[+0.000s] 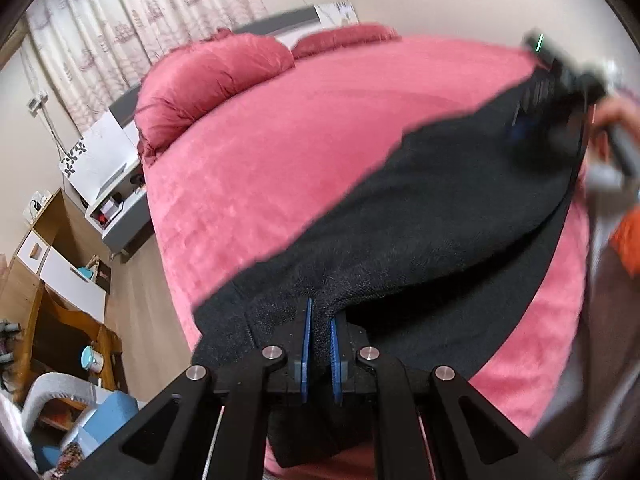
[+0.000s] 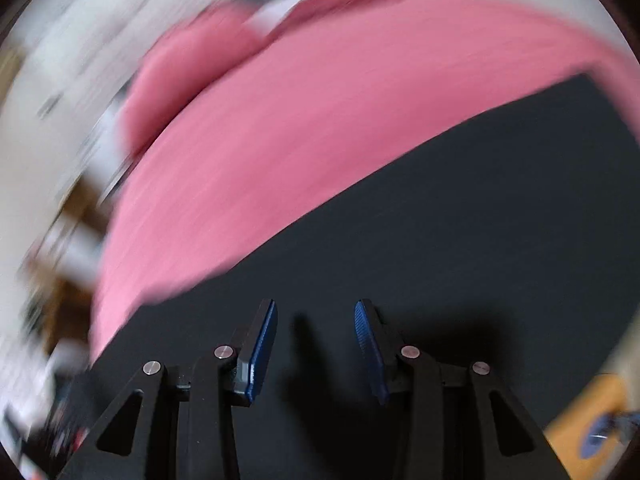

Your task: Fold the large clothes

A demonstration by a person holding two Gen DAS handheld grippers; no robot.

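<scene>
A large black garment (image 1: 440,216) lies across the near edge of a bed with a pink cover (image 1: 312,128). My left gripper (image 1: 320,316) is shut on the garment's near edge, with black cloth pinched between the blue pads. My right gripper (image 2: 316,312) is open and empty just above the black garment (image 2: 460,220); its view is motion-blurred. In the left wrist view the right gripper (image 1: 560,92) shows blurred at the garment's far right end, held by a hand.
Two pink pillows (image 1: 216,76) lie at the bed's head. A white nightstand (image 1: 108,176) and wooden shelves (image 1: 60,280) stand left of the bed, with curtains (image 1: 132,28) behind. The bed cover (image 2: 300,120) beyond the garment is bare.
</scene>
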